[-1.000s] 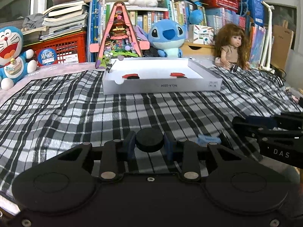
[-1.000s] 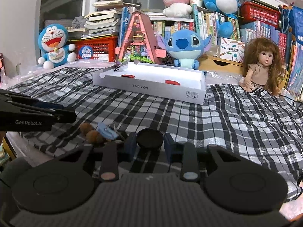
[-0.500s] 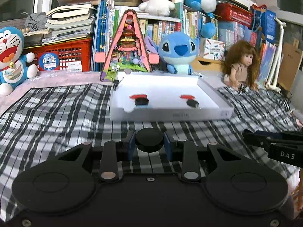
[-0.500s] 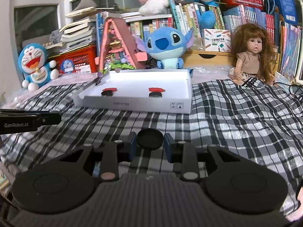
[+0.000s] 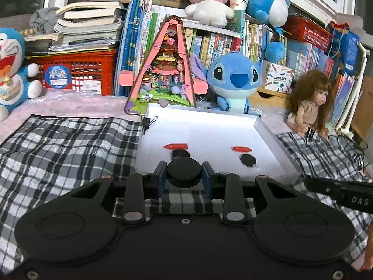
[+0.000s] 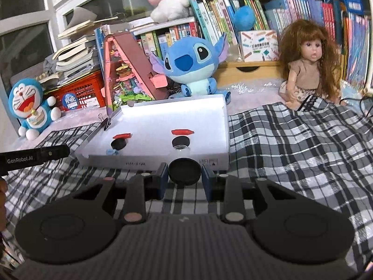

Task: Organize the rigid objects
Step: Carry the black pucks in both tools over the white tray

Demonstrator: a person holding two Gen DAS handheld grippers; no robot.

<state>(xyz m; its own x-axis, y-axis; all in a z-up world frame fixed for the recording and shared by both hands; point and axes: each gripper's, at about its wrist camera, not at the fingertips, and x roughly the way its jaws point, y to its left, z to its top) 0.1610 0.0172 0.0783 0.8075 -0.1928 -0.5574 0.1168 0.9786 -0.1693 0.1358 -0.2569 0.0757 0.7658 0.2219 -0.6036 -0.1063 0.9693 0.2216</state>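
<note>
Plush Stitch (image 6: 190, 64) behind white tray (image 6: 219, 126) | doll (image 6: 305, 65) right

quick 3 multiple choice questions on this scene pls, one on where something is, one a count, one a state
1. The binder clip sits:
A. on the left wall of the white box
B. flat in the middle of the box floor
C. on the right wall of the box

2. How many red marks are on the box floor?
A. one
B. two
C. four

3. The left tongs are:
A. open and empty
B. shut on the binder clip
C. shut on a black disc

Key:
1 A: the clip grips the left wall near the far corner.
2 B: two red marks lie side by side, each with a dark round piece just in front of it.
3 C: both fingers press against the sides of the disc.
</note>
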